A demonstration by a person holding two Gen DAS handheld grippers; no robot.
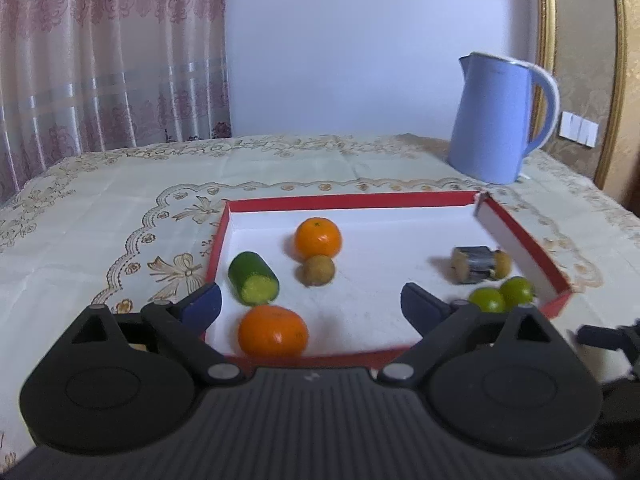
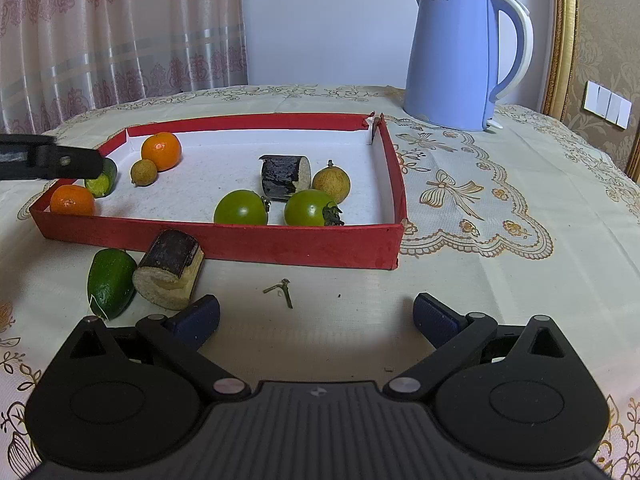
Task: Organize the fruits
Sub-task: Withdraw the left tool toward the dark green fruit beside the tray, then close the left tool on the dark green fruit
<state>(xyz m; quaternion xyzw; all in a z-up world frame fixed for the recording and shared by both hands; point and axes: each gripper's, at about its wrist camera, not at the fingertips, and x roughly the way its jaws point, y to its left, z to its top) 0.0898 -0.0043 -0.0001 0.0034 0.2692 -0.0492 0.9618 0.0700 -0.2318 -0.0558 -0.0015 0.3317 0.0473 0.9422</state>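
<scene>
Most of the fruit already lies inside the red tray (image 2: pixel 224 240): two oranges (image 2: pixel 161 151) and a cut green piece (image 2: pixel 103 180) at its left end with a small brown fruit (image 2: pixel 143 172) beside them, and two green tomatoes (image 2: pixel 241 209), a dark cut stalk section (image 2: pixel 285 177) and another brown fruit (image 2: pixel 331 181) toward its right. Judged from this, two items remain outside on the desk (image 2: pixel 500 280), just near of the tray's front wall: a green fruit (image 2: pixel 110 282) touching a second stalk section (image 2: pixel 170 270). The left gripper (image 1: pixel 311 304) hangs over the tray's near-left corner, angled downward, jaws wide and empty above an orange, while the right gripper (image 2: pixel 316 318) points down at bare cloth just right of the two stray pieces, jaws likewise spread wide with nothing between them.
</scene>
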